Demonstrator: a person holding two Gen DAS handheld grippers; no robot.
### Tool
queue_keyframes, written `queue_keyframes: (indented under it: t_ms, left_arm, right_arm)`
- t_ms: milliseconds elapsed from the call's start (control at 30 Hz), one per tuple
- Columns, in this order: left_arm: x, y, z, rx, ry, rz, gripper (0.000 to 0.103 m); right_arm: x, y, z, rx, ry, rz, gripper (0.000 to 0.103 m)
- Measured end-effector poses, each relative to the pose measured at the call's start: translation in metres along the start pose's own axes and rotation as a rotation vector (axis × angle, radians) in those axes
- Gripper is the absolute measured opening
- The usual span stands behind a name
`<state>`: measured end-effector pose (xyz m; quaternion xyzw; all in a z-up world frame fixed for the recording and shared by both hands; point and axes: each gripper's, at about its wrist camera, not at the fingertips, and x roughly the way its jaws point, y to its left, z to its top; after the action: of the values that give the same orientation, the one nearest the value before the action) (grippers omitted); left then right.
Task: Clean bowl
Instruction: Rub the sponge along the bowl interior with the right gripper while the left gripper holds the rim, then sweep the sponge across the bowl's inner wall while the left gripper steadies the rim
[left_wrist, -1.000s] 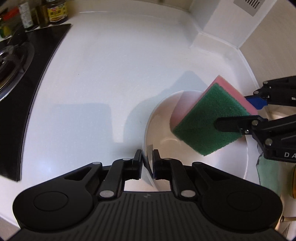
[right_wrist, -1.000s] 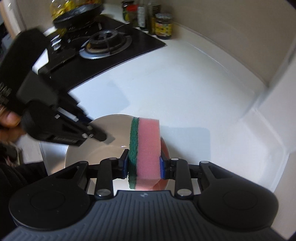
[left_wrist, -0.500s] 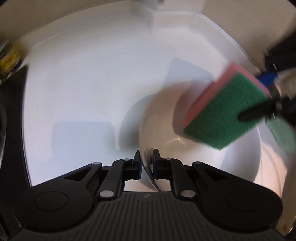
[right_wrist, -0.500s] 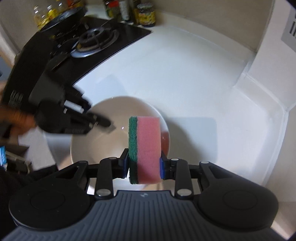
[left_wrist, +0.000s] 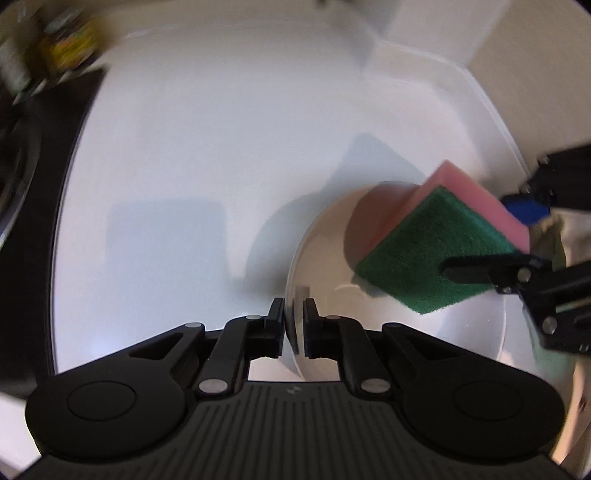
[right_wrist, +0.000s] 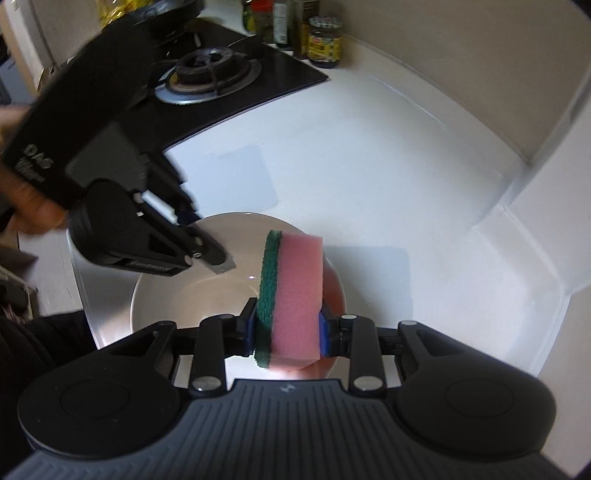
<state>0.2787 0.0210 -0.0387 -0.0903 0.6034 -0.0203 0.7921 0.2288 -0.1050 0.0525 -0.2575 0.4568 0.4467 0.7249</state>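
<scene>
A white bowl (right_wrist: 192, 295) is seen on the white countertop (right_wrist: 369, 166), near its front edge. The rim of the bowl is taken between the fingers of the left gripper (left_wrist: 294, 325), and its jaws are closing on the rim; the pads seem to press on it, although the picture is blurred there. A sponge (right_wrist: 291, 299), pink with a green scouring layer, is clamped by the right gripper (right_wrist: 286, 332), whose jaws are closed tightly on its two faces. The sponge is held inside the bowl, at the side away from the left gripper; whether it touches the inner wall cannot be told. A hand (right_wrist: 26, 210) is seen behind the left gripper. A black gas stove (right_wrist: 210, 74) is placed at the far left of the countertop, and several jars (right_wrist: 325, 40) are standing behind it against the wall.
</scene>
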Motion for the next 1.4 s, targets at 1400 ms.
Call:
queue_keyframes:
  t_ms: [1400]
  left_arm:
    - [0.024, 0.003, -0.008, 0.035, -0.067, -0.014, 0.013]
  right_arm:
    - [0.001, -0.008, -0.002, 0.025, -0.033, 0.015, 0.026]
